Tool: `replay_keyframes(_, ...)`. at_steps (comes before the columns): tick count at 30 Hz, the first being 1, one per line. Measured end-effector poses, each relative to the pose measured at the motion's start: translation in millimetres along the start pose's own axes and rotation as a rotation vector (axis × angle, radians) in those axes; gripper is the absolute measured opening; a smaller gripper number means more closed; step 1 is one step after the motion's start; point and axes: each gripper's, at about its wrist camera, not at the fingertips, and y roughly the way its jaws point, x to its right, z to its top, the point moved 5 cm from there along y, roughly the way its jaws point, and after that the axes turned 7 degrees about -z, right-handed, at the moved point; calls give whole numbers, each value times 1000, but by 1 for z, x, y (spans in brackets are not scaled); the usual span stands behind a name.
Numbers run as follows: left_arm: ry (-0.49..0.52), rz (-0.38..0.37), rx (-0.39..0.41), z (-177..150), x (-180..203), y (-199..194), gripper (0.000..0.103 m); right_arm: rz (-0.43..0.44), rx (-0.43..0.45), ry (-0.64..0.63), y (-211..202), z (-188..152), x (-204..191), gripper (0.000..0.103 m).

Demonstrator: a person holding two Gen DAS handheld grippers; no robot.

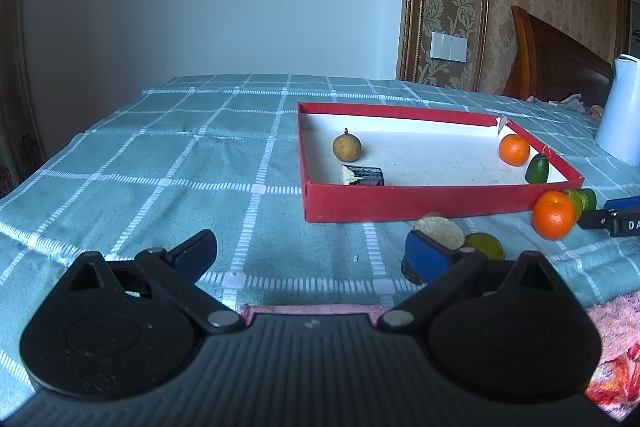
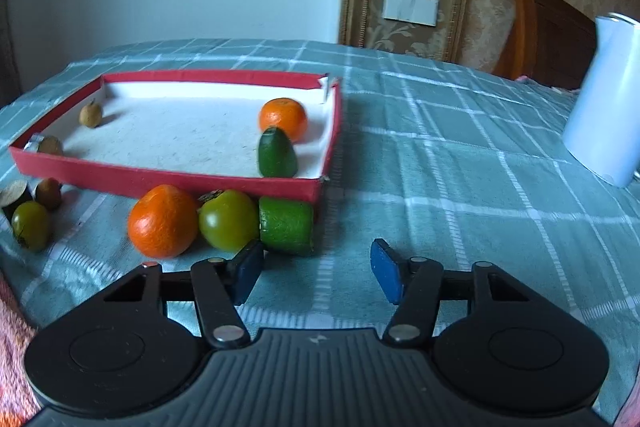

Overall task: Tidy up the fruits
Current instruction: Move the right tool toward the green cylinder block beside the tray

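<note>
from the left wrist, the left gripper (image 1: 310, 253) hangs with its jaws spread wide and nothing between them, low over the checked tablecloth (image 1: 160, 155), while the red tray (image 1: 440, 205) ahead holds a brown round fruit (image 1: 347, 147), an orange (image 1: 514, 149) and a green piece (image 1: 537, 169) (a second orange (image 1: 554, 215) sits outside, near the tray's front corner). from the right wrist, the right gripper (image 2: 318, 273) is likewise apart and empty, with a loose orange (image 2: 163, 221), a green tomato-like fruit (image 2: 229, 220) and a cut green chunk (image 2: 286, 225) lined up just beyond its left finger against the tray's (image 2: 160, 179) front wall, and a white jug (image 2: 604, 135) off to the right.

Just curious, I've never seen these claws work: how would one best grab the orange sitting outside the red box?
Likely across its round middle from above, using the open right gripper: the orange touches a green fruit beside it.
</note>
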Motion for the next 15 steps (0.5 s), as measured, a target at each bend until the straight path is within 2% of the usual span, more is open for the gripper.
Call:
replay_keyframes(5,2,-4,-2,1,-1,1,100,-7,-8,37,1,-2,4,59)
replay_keyframes(8,10,-4,-4,0,0,1,100,38,4,8,-2,0,-2,59)
replay_keyframes(12,9,1,1,0,0,0,100,-10,18,-34,3,2,-5,59)
replay_keyframes(15,5,1,1,0,-1,0,101,8,4,-2,9,4,0,59)
